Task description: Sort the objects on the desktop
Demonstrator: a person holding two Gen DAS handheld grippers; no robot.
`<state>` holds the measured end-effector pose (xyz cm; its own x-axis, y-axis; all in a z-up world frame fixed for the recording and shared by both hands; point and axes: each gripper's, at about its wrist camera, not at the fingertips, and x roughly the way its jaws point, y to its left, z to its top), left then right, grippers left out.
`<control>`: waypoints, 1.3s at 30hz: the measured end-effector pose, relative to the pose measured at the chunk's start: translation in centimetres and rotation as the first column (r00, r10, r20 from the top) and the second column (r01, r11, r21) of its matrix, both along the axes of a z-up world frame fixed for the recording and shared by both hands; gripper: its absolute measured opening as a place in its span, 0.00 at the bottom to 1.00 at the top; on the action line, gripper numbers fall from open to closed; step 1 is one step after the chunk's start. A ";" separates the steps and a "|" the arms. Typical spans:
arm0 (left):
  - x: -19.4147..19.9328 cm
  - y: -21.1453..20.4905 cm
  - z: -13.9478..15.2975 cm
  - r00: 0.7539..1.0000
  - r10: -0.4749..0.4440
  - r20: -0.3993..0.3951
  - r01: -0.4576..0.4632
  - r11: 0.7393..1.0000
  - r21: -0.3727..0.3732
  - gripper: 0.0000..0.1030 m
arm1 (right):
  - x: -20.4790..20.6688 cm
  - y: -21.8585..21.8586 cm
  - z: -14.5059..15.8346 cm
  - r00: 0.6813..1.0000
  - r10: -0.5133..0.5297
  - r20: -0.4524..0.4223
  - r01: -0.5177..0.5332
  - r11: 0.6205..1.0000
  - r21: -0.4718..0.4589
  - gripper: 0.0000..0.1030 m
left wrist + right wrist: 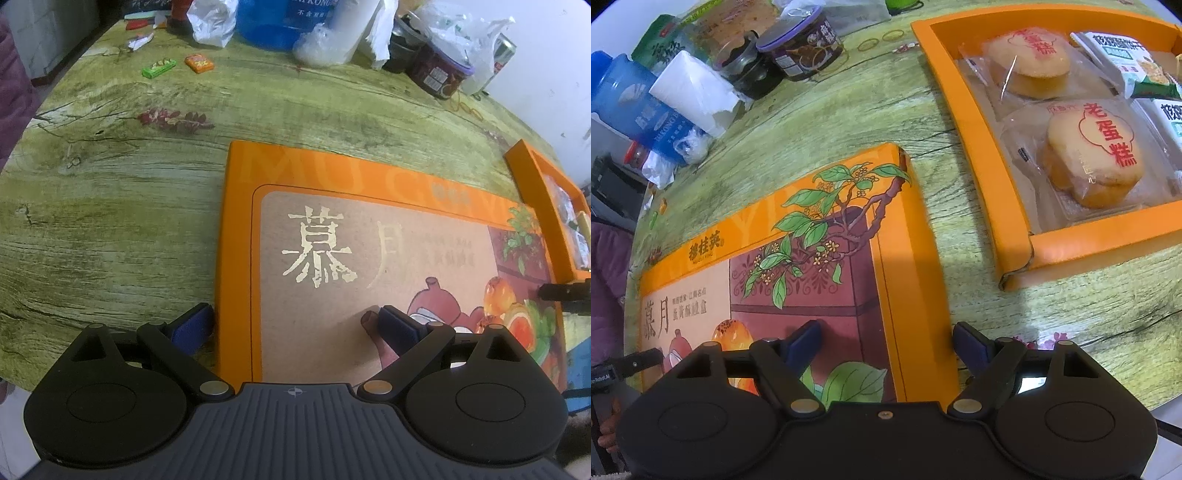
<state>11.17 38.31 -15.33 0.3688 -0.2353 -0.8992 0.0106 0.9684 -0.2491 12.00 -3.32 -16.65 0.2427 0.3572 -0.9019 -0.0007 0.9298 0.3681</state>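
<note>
A worktop (110, 206) covered in a green, wood-grain printed cloth fills both views, with a pale wall behind it at the far right.

Nearest, a flat orange box lid (369, 266), printed with gold characters and fruit, lies face up on the worktop. The left claw (291, 325) straddles the lid's left edge: one blue pad sits outside that edge on the cloth side, the other rests over the printed top. Its jaws stand wide and clamp nothing. The right claw (886, 343) straddles the lid's opposite edge the same way, one pad over the picture, one beyond the orange rim. Its jaws are about half open and the pads do not visibly press the lid.

Judging by this, the step in hand is taking hold of the lid at both ends. The next move likely calls for both claws to close evenly on the rims, then lift level so the lid does not tip.

Just beyond the lid, to its right, sits the open orange box tray (975, 122) holding wrapped round cakes (1089, 155) and snack packets (1123, 59). The lid probably belongs on it.

Farther off lie a small green packet (159, 67) and a small orange packet (199, 62). At the back edge stand a blue water jug (266, 22), white plastic bags (214, 18), a dark tub with a purple rim (439, 74) and a drinks can (504, 55).
</note>
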 end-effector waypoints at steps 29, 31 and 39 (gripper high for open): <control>-0.6 0.4 -0.7 1.000 0.000 -0.026 -0.001 1.000 -0.030 0.96 | -0.4 -1.3 -0.7 0.996 -0.043 -0.072 0.048 0.997 0.060 0.75; -0.6 0.4 -0.7 1.000 0.004 -0.028 -0.004 0.999 -0.034 0.96 | -0.5 -1.2 -0.8 0.996 -0.039 -0.076 0.044 0.997 0.067 0.78; -0.7 0.3 -0.8 1.000 0.007 -0.022 -0.008 0.999 -0.032 0.96 | -0.7 0.0 -0.6 0.999 0.012 -0.051 -0.011 1.000 0.027 0.81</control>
<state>10.52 38.62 -16.09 0.3514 -0.2617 -0.8989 -0.0023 0.9599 -0.2803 11.29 -3.37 -17.26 0.1919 0.3837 -0.9033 0.0080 0.9198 0.3924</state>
